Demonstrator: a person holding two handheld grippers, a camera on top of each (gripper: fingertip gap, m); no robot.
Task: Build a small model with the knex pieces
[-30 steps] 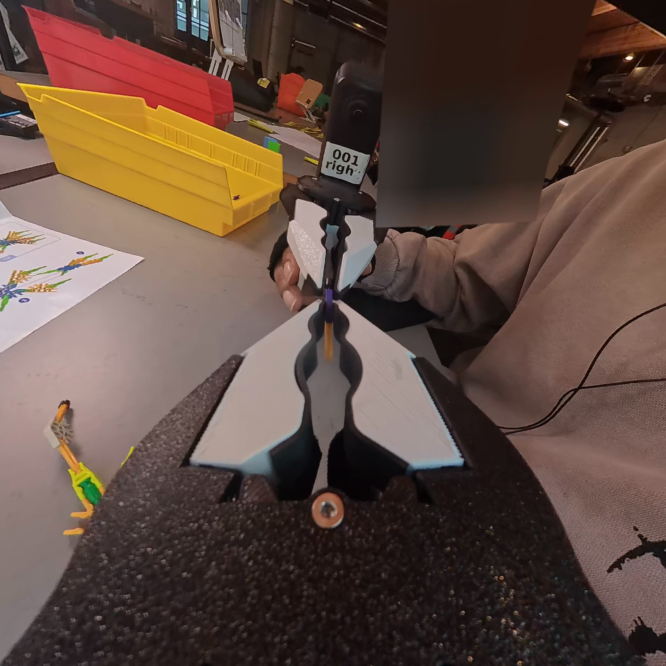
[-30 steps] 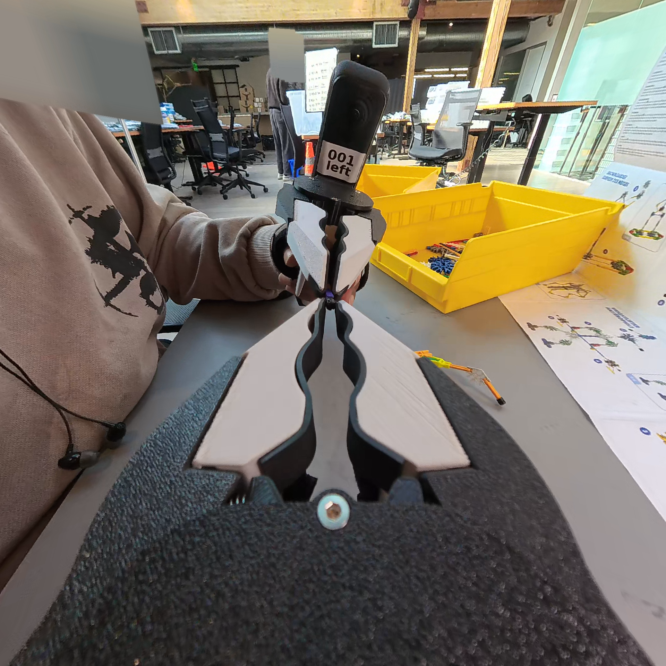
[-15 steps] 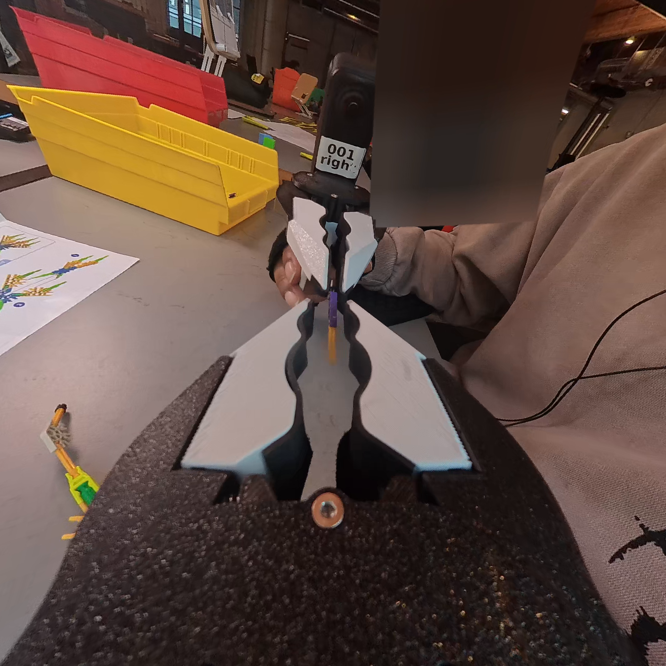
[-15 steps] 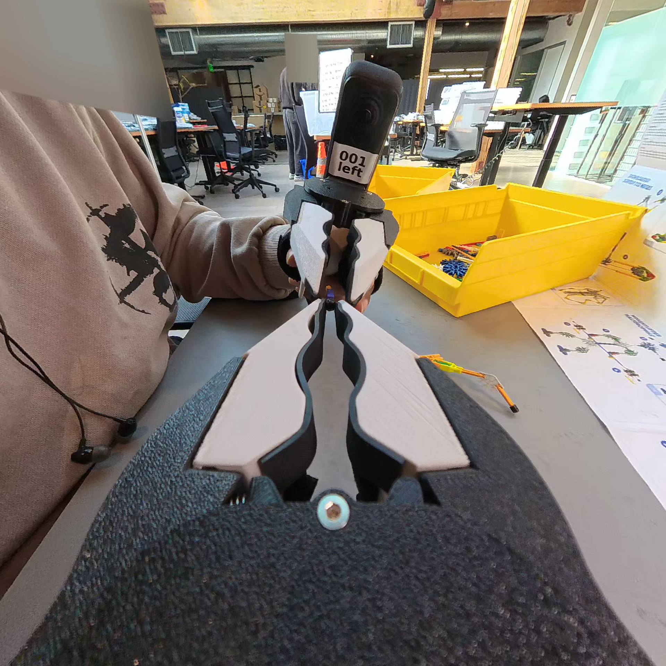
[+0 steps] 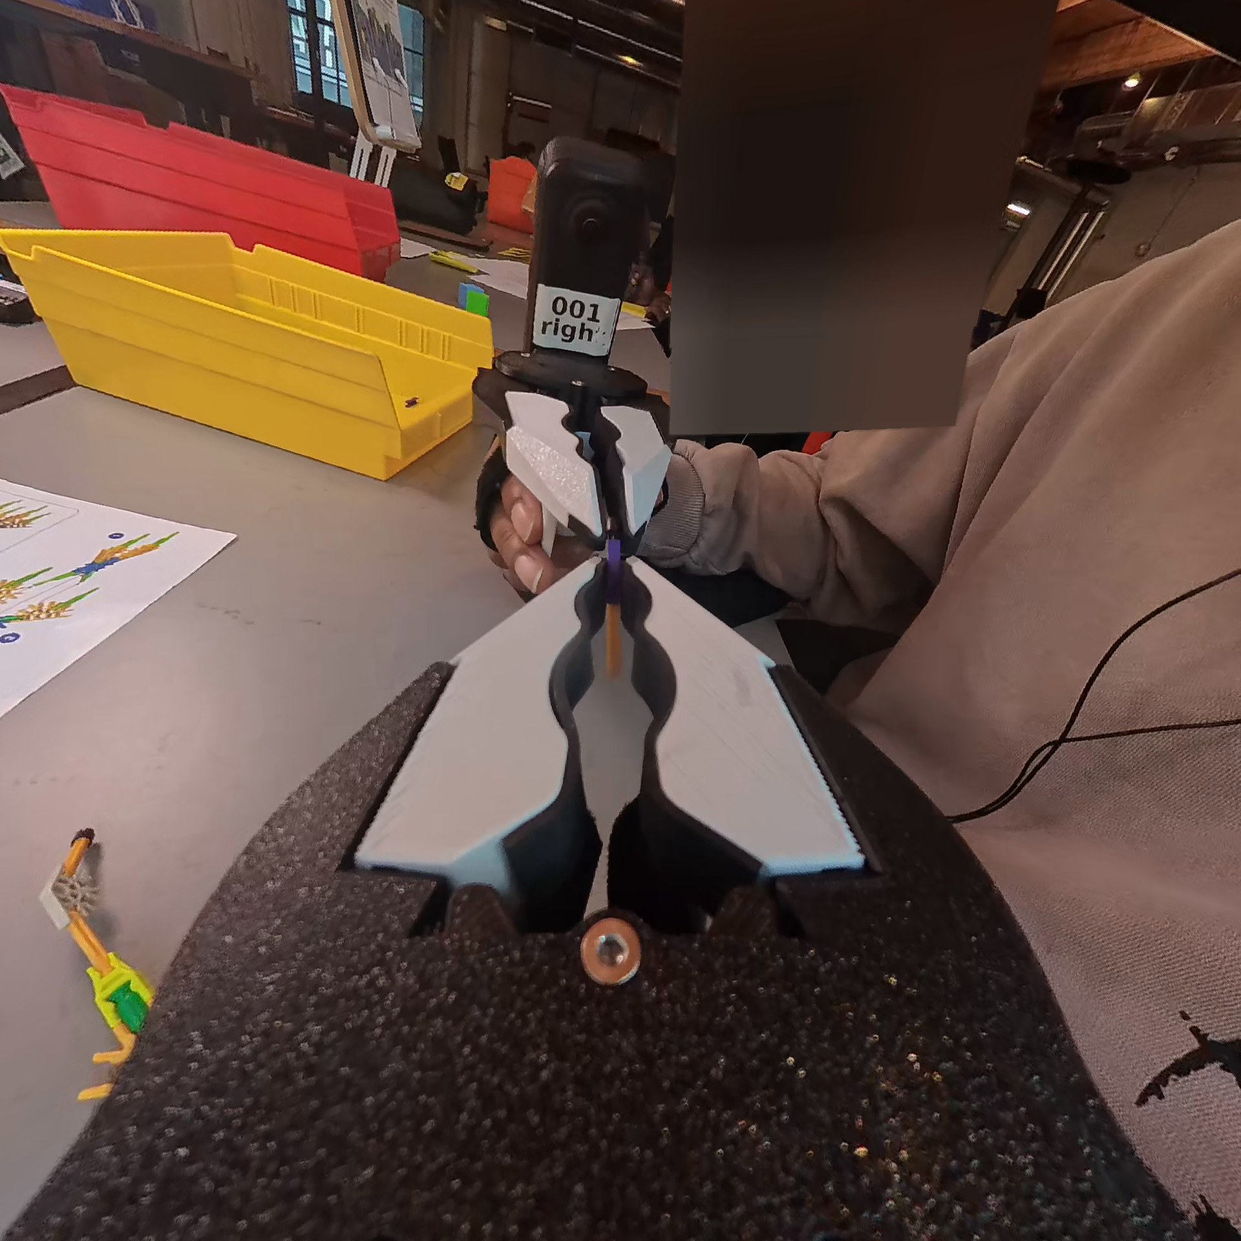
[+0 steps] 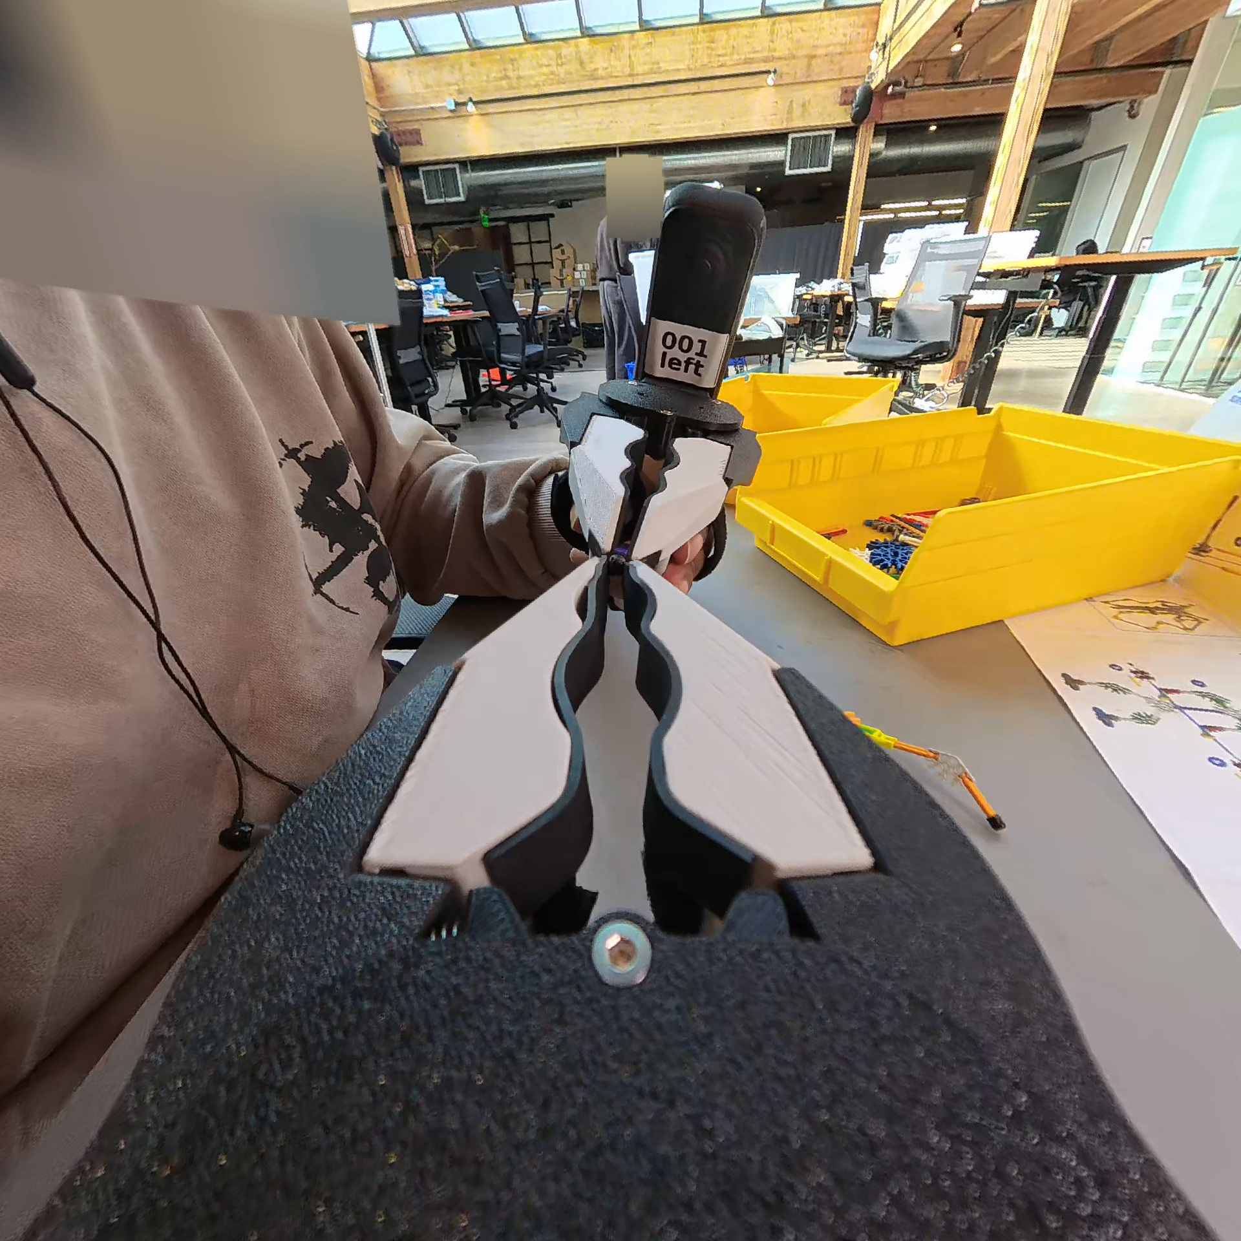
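My left gripper (image 5: 612,571) and right gripper (image 6: 614,569) meet tip to tip above the grey table (image 5: 302,638). An orange rod (image 5: 612,641) with a purple connector (image 5: 613,559) on its far end lies between my left fingers, which are shut on it. In the left wrist view the right gripper (image 5: 614,535) faces me, its tips shut on the purple connector. In the right wrist view only a bit of the purple connector (image 6: 618,556) shows between the tips, and the left gripper (image 6: 621,545) faces me. A person's hand holds each gripper.
A yellow bin (image 5: 268,349) and a red bin (image 5: 201,181) stand at the left. Another yellow bin (image 6: 1007,571) holds loose pieces. A small orange-and-green assembly (image 5: 94,940) and printed sheets (image 5: 80,577) lie on the table. The person's beige sweater (image 5: 1007,604) with a black cable is close. Less than 4 cm separates the two grippers' tips.
My left jaws widened half a second ago and have narrowed again about the rod. Both grippers stay tip to tip, and the right wrist view has tilted upward.
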